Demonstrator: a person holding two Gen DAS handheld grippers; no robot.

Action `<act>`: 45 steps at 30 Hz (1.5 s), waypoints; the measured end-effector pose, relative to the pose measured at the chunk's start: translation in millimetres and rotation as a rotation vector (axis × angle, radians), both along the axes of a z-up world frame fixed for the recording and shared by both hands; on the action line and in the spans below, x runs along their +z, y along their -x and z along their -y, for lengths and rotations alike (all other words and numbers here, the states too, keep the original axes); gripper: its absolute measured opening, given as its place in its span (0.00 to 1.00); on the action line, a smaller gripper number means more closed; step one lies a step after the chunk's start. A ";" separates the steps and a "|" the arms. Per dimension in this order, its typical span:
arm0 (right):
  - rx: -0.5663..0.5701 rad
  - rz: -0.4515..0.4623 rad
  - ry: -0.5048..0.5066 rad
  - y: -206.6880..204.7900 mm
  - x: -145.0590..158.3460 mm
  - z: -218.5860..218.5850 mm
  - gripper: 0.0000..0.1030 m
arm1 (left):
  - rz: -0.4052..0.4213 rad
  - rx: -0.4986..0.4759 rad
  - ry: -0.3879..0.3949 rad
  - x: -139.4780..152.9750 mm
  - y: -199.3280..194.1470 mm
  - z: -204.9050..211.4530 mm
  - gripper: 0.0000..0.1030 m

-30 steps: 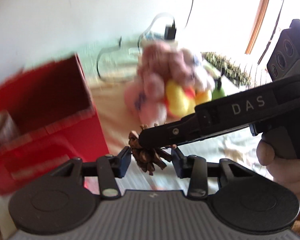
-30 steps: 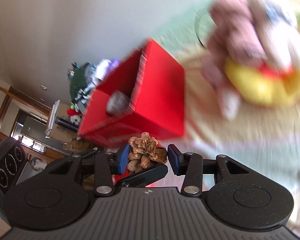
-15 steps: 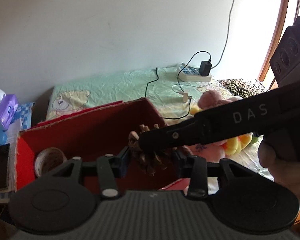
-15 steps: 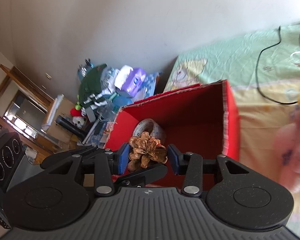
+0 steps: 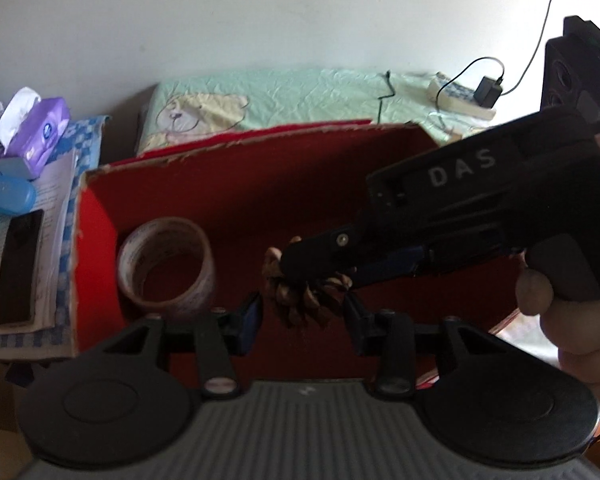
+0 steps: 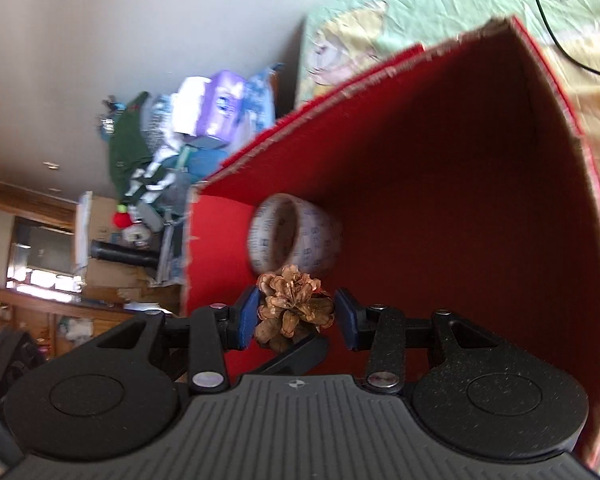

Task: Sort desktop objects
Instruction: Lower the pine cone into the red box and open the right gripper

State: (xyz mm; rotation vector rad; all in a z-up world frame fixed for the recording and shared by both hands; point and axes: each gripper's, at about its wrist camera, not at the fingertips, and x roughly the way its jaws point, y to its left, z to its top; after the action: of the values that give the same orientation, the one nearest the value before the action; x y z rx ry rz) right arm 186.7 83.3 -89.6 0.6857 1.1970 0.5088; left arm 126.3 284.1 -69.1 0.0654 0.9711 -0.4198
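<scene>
- A dry, scaly brown pine cone (image 6: 294, 312) sits over the open red cardboard box (image 6: 500, 208); the right gripper (image 6: 296, 316) jaws touch its left side, a gap at right.
- The left gripper (image 5: 302, 322) jaws stand open, empty, beneath the cone.
- A glossy tape roll (image 5: 166, 262) lies inside at 10 o'clock.
- 0.5 s ago the box looked farther; its dark interior now fills both views.

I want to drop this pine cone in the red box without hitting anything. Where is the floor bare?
The red box floor is bare between the tape roll and the right wall. The left corner is taken by the roll. The pine cone hangs just in front of it.
</scene>
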 end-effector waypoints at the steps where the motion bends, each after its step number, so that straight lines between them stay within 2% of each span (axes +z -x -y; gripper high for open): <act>1: 0.000 -0.011 0.012 -2.9 -3.7 -4.1 0.43 | -0.005 0.003 -0.004 -2.1 -1.1 -3.9 0.42; 8: 0.057 -0.090 0.117 -21.4 -24.5 -39.6 0.44 | -0.026 0.028 -0.022 -8.6 2.8 -25.9 0.42; 14: 0.124 -0.142 0.172 -34.2 -34.6 -70.2 0.44 | 0.003 0.027 -0.052 -6.7 16.6 -33.5 0.46; 20: 0.192 -0.200 0.155 -39.8 -47.5 -92.8 0.45 | 0.009 0.037 -0.028 -5.4 19.0 -45.2 0.44; 24: 0.203 -0.221 0.096 -41.6 -50.9 -88.0 0.48 | -0.003 0.066 0.014 -6.3 17.6 -53.3 0.44; 29: 0.182 -0.235 0.051 -39.1 -53.0 -78.9 0.49 | -0.002 0.073 0.027 -6.9 13.0 -54.8 0.44; 37: 0.106 -0.218 0.009 -35.8 -48.3 -61.2 0.49 | 0.003 0.068 0.026 -6.8 1.5 -48.3 0.44; 43: 0.062 -0.085 0.087 -27.9 -25.1 -31.7 0.49 | -0.004 0.061 0.013 -9.7 -8.7 -37.5 0.44; 45: 0.035 -0.033 0.144 -24.3 -17.9 -18.6 0.49 | -0.005 0.064 -0.010 -11.9 -13.0 -31.3 0.46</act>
State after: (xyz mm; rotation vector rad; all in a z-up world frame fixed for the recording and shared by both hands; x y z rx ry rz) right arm 211.0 101.8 -107.5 0.5529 1.2651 0.4370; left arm 139.3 315.4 -81.0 0.0423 0.9772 -0.3564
